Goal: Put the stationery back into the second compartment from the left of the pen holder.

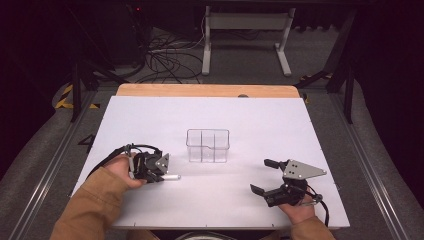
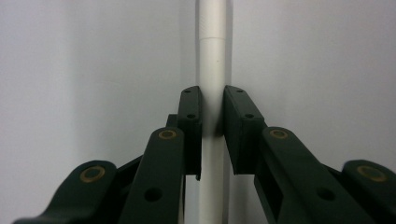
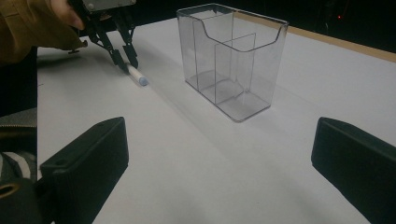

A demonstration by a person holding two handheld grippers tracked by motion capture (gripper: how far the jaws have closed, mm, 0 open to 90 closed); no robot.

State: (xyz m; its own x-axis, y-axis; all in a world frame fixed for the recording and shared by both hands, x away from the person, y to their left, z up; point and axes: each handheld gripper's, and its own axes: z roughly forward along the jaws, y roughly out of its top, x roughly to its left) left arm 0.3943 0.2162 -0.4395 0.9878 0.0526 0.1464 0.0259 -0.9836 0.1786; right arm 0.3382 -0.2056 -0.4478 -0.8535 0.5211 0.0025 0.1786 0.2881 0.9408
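Covering the wooden table (image 1: 150,90), a white sheet (image 1: 150,120).

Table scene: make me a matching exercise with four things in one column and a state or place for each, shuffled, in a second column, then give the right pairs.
Things
1. left hand-held gripper
2. right hand-held gripper
3. clear organizer
4. white pen

States
A. stands empty and upright mid-table
B. lies on the white table top, clamped between two black jaws
C. jaws wide apart, holding nothing
D. jaws closed on a thin white stick

Pairs: 1-D, 2-C, 3-A, 4-B
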